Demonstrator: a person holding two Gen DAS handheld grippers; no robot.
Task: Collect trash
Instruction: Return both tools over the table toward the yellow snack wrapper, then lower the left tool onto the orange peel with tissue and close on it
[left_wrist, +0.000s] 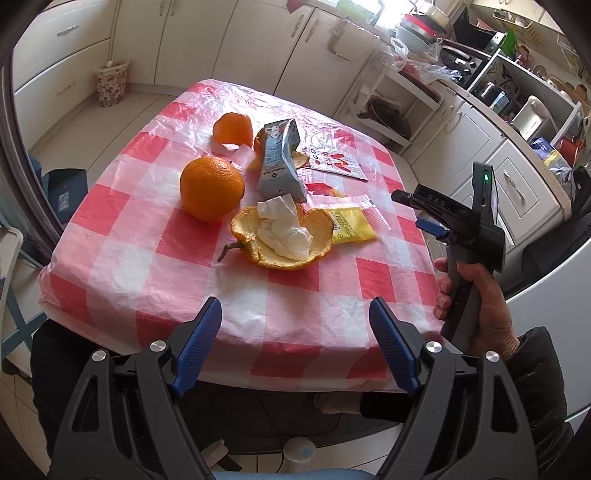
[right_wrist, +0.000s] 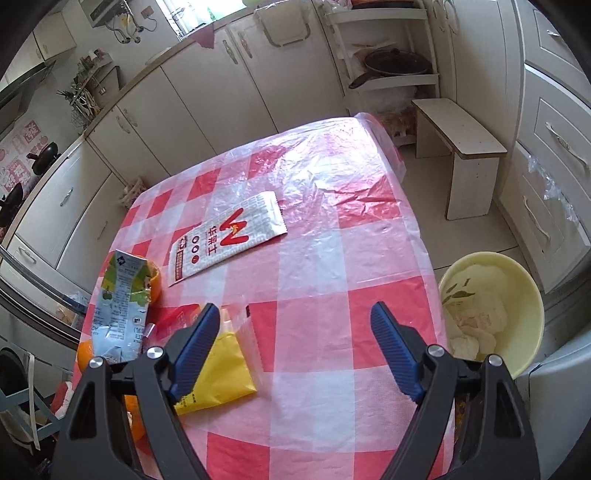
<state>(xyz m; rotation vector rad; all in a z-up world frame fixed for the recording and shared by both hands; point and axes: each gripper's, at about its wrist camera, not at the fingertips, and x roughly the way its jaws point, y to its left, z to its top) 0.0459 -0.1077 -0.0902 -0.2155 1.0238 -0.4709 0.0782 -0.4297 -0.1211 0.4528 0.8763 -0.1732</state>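
Note:
On the red-and-white checked table (left_wrist: 147, 266) lie a large orange peel (left_wrist: 284, 236) with a crumpled white tissue (left_wrist: 284, 229) in it, a crushed milk carton (left_wrist: 282, 162), a yellow sachet (left_wrist: 351, 225), a white paper wrapper with a red W (left_wrist: 336, 162) and a whole orange (left_wrist: 211, 188). My left gripper (left_wrist: 295, 347) is open and empty at the table's near edge. My right gripper (right_wrist: 295, 350) is open and empty above the table, its left finger over the yellow sachet (right_wrist: 221, 373). The carton (right_wrist: 118, 306) and wrapper (right_wrist: 225, 240) also show in the right wrist view.
A pale yellow bin (right_wrist: 495, 314) with scraps inside stands on the floor right of the table. A peeled orange (left_wrist: 233, 127) sits at the table's far side. A flowered basket (left_wrist: 110, 83) stands by the cabinets. A small wooden stool (right_wrist: 461, 147) stands beyond the table.

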